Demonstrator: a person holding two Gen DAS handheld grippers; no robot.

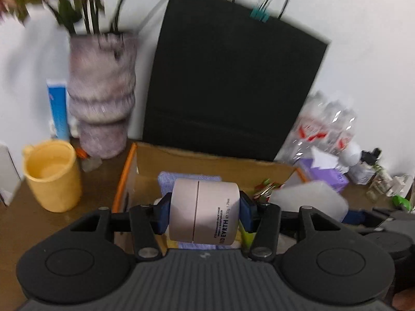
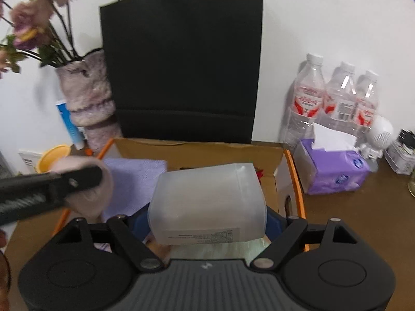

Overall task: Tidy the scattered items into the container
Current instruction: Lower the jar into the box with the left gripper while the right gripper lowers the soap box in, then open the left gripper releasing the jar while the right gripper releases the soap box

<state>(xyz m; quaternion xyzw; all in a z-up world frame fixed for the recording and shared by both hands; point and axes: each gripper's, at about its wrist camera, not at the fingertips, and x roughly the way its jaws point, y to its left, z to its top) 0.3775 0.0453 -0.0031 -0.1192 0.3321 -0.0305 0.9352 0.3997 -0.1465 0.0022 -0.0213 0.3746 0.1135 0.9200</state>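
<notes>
Two grippers hang over an open cardboard box [image 2: 197,146] with orange edges that sits on a brown desk [image 2: 350,220], each carrying one item. The left gripper [image 1: 203,213] is closed on a pale pink cylindrical tube [image 1: 205,211] lying crosswise between its blue pads, one pad pressed against each end; dark print runs along the tube's near end. In the right wrist view that tube and the left gripper's black arm show blurred at the left, above the box's left side. The right gripper [image 2: 207,220] clamps a frosted, translucent rectangular container [image 2: 208,202] with a small printed label on its near face, its jaws standing wide to take the container's width, and the container sits above the middle of the box. Inside the box lie a lilac cloth [image 2: 135,176] and some small red and green pieces [image 1: 265,185] near the far right corner. Behind the box stands a black paper bag [image 2: 181,59] with a teal clip on its top edge, against a white wall. Left of the box are a mottled pink vase [image 1: 102,96] of dried flowers and a yellow cup [image 1: 53,175]. To the right stand three water bottles [image 2: 337,101] and a purple tissue pack [image 2: 334,168].
</notes>
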